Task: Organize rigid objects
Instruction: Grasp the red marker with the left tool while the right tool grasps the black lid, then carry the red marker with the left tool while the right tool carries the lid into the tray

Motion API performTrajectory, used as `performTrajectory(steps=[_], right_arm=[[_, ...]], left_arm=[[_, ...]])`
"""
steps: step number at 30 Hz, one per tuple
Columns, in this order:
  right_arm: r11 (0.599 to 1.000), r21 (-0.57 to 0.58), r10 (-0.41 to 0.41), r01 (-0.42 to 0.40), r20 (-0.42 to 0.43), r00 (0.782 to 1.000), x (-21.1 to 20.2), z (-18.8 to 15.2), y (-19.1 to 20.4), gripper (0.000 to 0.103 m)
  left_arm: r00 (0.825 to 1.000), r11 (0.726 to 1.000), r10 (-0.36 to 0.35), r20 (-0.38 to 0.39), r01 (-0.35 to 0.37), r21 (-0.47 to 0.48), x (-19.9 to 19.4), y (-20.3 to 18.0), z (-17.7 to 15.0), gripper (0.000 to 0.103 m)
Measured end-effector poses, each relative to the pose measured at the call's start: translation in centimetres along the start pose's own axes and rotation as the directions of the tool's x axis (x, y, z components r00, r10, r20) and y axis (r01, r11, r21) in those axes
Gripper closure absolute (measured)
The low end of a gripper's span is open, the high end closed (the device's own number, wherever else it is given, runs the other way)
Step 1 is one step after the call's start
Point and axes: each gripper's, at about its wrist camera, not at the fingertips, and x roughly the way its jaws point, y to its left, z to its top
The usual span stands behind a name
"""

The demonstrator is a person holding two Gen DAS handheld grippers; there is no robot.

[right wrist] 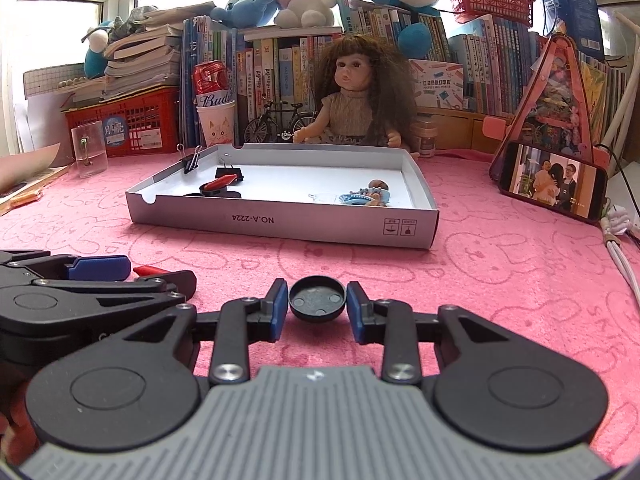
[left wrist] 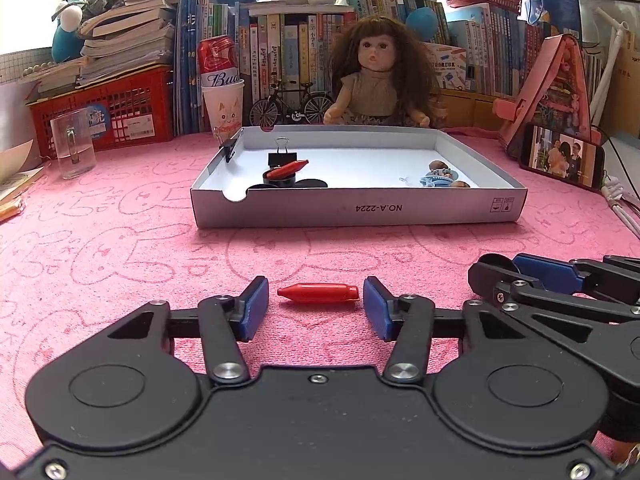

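pink bunny-print cloth (left wrist: 120,240) covers the table, and a wall of books and soft toys stands behind it.

two small things lie on the cloth, well in front of the shallow white cardboard tray (left wrist: 356,210), and both look about to be picked up. the left gripper (left wrist: 316,304) has its blue pads on either side of the little red plastic cap shaped like a pen tip (left wrist: 318,293) – the cap lies sideways between them, with a small gap at each end, so it is not gripped yet. the right gripper (right wrist: 317,306) has the round black plastic lid (right wrist: 317,298) between its pads; they sit right at its edges and seem to be squeezing it.

next, i think, the left pads must close on the cap, then both things go up and over the tray's near wall.

inside the tray the near wall cuts off the lower parts of the black things, another red cap and the small blue toy bits, so they are hard to name. whether the black lid is off the cloth i cannot tell.
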Motion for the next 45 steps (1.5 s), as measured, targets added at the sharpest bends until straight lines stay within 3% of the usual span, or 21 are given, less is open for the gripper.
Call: performTrajectory(steps=[6,28,45], right_arm=[[1.0,0.0,-0.001,0.001,-0.002,1.0,0.1,0.0,0.1,0.065],[1.0,0.02,-0.014,0.014,0.017,1.0,0.2,1.0,-0.6,0.065],[0.999,0.027,-0.026,0.025,0.039,0.999,0.5,2.2,-1.2,0.065]], left_arm=[[1.0,1.0,0.004,0.003,-0.004,-0.004,-0.1,0.1,0.0,0.061],[0.998,1.0,-0.004,0.058,0.004,-0.003,-1.2,0.5,2.1,0.061],[0.999,1.0,-0.005,0.053,0.007,-0.028,-0.8,1.1,3.5,0.061]])
